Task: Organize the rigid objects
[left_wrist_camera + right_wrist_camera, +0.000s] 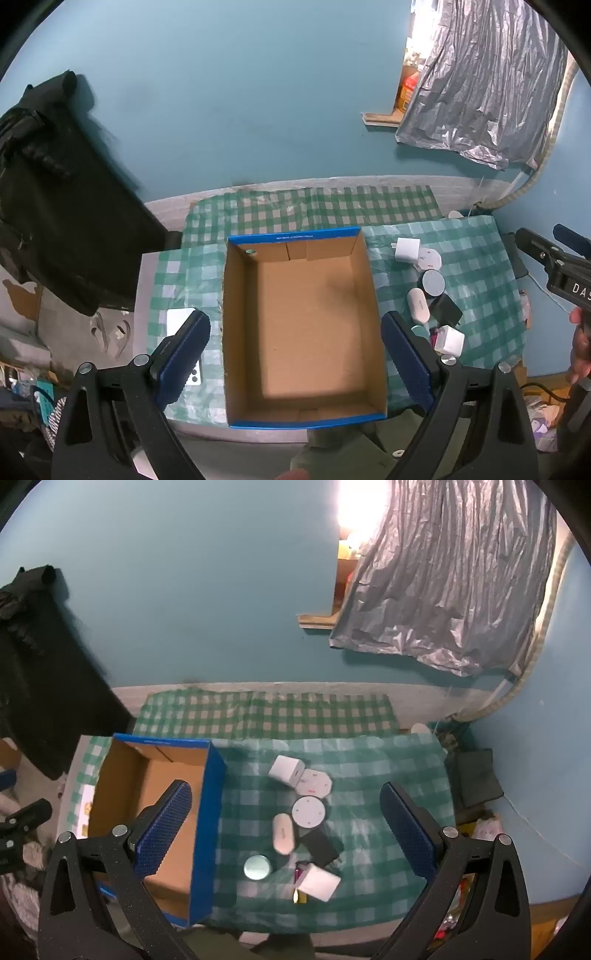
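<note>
Right claw (284, 834): jaws spread fully wide and empty, angled steeply down over a loose cluster of small hard items on the checked tabletop (388, 768). Left claw (295, 358): equally wide and empty, poised over the open cardboard box (303, 325), whose floor is bare.

The cluster lies just right of the box's blue wall. Nearest the right claw's centre line is the white oval case (283, 833); its long axis runs roughly toward and away from the camera, almost parallel to the box wall. It looks light, stiff and smooth, so probably slippery; pinching across the short width at mid-length would be the likeliest secure hold.

Touching or just beside it, farther out, lies the round grey puck (308, 811), flat face up, with no preferred direction; any diameter should serve. The small teal disc (257, 867), close to the box, is low and may be awkward to catch by its rim. A black block (319, 845) sits tilted between the oval case and the near white cube charger (319, 881), which partly covers something pink and yellow that cannot be identified. Farthest out, a second white cube (286, 771) leans against a flat white plate (314, 783).

All appear rigid and light; none looks fragile.
</note>
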`<state>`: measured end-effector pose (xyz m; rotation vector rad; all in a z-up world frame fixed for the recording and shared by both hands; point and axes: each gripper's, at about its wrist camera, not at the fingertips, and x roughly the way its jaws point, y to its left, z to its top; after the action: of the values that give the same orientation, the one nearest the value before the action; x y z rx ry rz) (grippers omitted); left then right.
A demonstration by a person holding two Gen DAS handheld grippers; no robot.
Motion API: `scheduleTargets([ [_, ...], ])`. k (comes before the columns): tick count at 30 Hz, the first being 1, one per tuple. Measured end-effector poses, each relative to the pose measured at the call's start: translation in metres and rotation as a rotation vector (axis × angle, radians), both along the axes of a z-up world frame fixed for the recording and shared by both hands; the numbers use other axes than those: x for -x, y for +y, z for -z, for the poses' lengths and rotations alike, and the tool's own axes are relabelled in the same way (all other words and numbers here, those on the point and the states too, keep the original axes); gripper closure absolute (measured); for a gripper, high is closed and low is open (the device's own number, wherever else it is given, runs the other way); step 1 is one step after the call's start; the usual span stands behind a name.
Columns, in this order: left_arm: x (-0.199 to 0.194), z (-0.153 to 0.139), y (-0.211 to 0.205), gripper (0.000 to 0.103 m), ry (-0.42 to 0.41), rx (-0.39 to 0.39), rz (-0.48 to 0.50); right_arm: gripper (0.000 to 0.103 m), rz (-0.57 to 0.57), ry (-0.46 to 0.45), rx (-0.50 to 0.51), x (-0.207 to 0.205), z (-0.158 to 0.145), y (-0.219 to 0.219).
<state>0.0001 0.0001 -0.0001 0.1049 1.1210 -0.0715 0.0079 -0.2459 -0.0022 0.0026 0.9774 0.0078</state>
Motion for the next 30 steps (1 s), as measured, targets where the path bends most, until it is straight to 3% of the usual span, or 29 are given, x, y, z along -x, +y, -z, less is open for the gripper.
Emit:
scheduleTargets([
  [10,0.002,0.0,-0.007,0.008,0.005,0.019,-0.001,0.002,-0.003,-0.019,0.022,-0.001,0.0,0.001],
  [16,0.007,-0.003,-0.023,0.008,-0.007,-0.008,0.0,0.002,-0.004,-0.015,0.015,-0.001,0.001,0.001],
  [18,0.002,0.003,-0.007,0.008,0.005,0.016,-0.005,0.002,-0.003,-0.014,0.014,-0.001,0.001,0.001],
  [30,0.002,0.004,-0.004,0.008,0.009,0.031,0.0,0.002,-0.006,-0.008,0.005,-0.001,0.004,0.001],
])
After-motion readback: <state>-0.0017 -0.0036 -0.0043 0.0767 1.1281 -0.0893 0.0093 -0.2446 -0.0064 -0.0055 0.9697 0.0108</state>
